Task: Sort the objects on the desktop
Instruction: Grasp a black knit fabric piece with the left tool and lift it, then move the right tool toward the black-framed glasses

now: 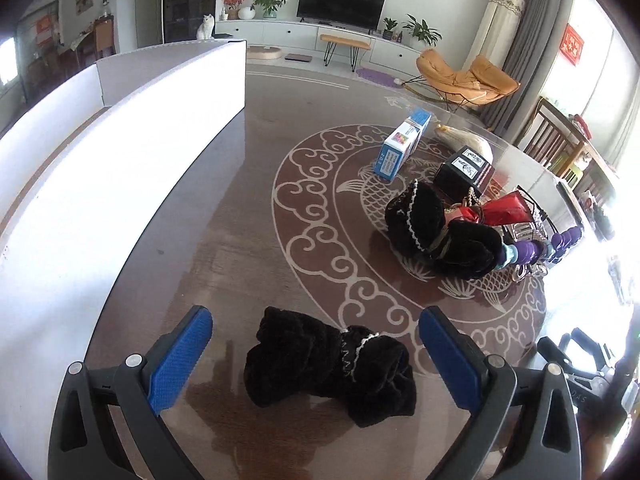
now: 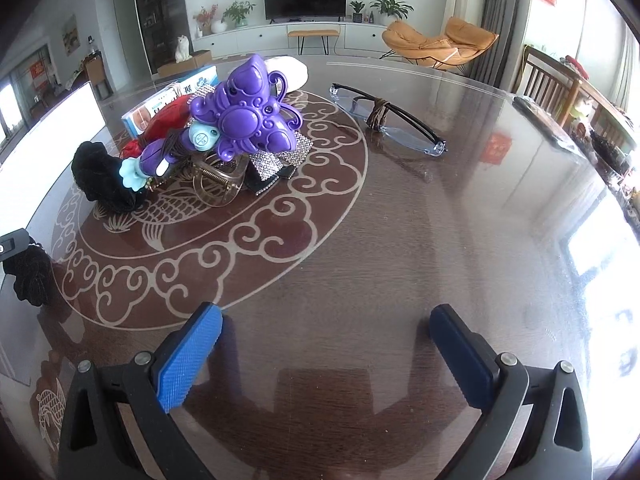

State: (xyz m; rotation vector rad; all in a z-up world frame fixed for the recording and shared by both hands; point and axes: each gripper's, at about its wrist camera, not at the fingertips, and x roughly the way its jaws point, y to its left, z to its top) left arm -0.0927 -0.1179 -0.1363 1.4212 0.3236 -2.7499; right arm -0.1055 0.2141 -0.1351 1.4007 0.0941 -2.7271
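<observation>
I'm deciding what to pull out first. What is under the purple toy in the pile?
The purple toy lies on top of a clear brown hair claw, rhinestone clips and a red item. Whatever else lies beneath it is hidden.

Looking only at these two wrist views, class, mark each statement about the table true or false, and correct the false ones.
1. The left gripper is open, with a black velvet scrunchie lying between its fingers. True.
2. The right gripper is shut on the glasses. False: it is open and empty, and the glasses lie far ahead on the table.
3. The purple toy rests on top of a pile of accessories. True.
4. The blue and white box stands inside the white bin. False: it lies on the table, apart from the white bin.
5. A band is wrapped around the glasses. True.
</observation>
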